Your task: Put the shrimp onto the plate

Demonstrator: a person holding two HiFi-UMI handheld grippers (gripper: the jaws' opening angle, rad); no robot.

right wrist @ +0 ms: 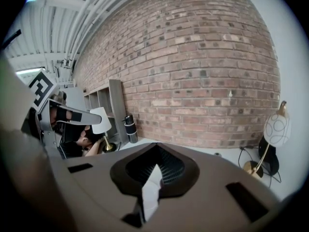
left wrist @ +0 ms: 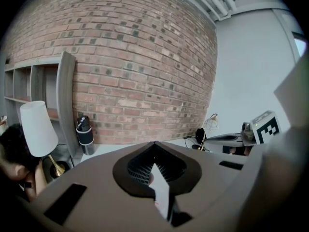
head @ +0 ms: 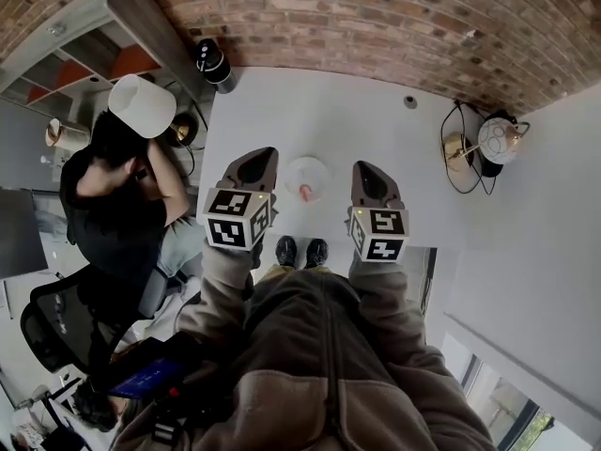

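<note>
A small clear plate sits on the white table in the head view, midway between my two grippers. A small pink shrimp lies at the plate's near edge; I cannot tell whether it rests on the rim or just beside it. My left gripper is held left of the plate, jaws shut with nothing in them. My right gripper is held right of the plate, also shut and holding nothing. Both gripper views look level at the brick wall, so plate and shrimp are hidden there.
A black bottle stands at the table's far left corner, and a small round knob lies far right. A white-shaded lamp and a seated person are left of the table. A globe lamp with cables stands right.
</note>
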